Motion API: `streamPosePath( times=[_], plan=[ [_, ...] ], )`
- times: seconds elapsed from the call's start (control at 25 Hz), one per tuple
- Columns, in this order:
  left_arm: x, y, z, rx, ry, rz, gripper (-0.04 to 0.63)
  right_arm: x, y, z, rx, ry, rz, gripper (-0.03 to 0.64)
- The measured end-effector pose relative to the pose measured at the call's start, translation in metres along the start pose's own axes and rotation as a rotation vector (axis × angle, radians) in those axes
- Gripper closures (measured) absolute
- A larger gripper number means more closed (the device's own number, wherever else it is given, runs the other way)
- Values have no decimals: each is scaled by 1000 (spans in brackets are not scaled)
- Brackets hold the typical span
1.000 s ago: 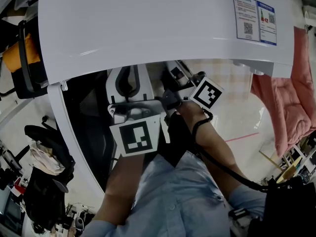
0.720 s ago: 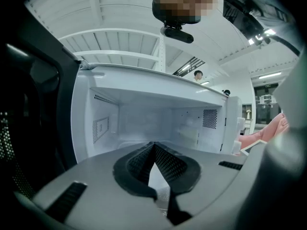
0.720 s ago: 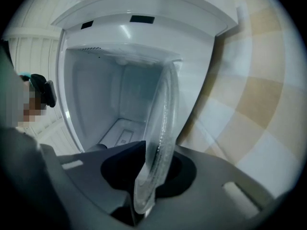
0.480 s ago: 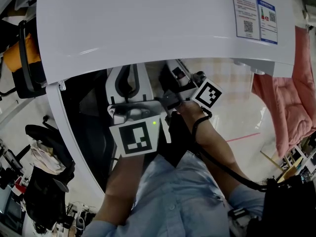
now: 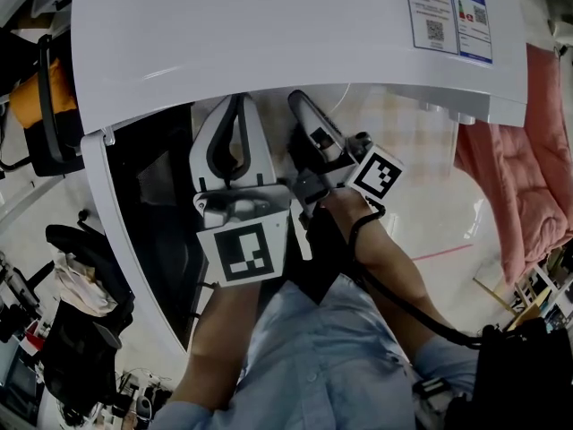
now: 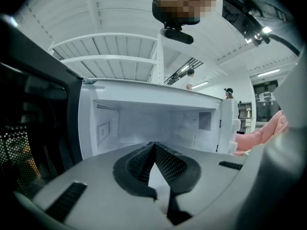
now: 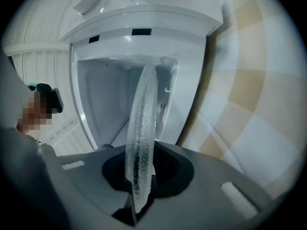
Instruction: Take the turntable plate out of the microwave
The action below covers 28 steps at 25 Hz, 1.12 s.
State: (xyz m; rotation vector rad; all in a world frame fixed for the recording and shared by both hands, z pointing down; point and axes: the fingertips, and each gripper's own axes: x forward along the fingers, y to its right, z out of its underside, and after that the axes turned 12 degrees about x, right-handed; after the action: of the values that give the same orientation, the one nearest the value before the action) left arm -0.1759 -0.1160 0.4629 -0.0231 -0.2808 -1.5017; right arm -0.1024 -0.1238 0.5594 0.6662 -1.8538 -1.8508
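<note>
right tongs (image 7: 141,169), just closing, now clamp the turntable plate (image 7: 144,114); left tongs (image 6: 153,145) together, empty, facing the microwave (image 6: 144,111).

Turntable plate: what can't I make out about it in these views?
- Head view: the microwave covers its own cavity floor and most of the turntable plate.
- Right gripper view: the plate shows edge-on between the jaws of the right gripper, which have just been closing; its face is unseen.
- Left gripper view: the left gripper itself blocks the cavity floor.
</note>
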Motion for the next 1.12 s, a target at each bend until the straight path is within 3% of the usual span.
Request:
streamPosePath(
  times=[0.56,1.12],
  plan=[
    [-47,17,-17,1,38,-24,588,-43,-26,23,-30,-59,-31,589],
    [-120,52,-65,47,84,-49,589,-111,-93,53,-38,-106,-74,589]
  ],
)
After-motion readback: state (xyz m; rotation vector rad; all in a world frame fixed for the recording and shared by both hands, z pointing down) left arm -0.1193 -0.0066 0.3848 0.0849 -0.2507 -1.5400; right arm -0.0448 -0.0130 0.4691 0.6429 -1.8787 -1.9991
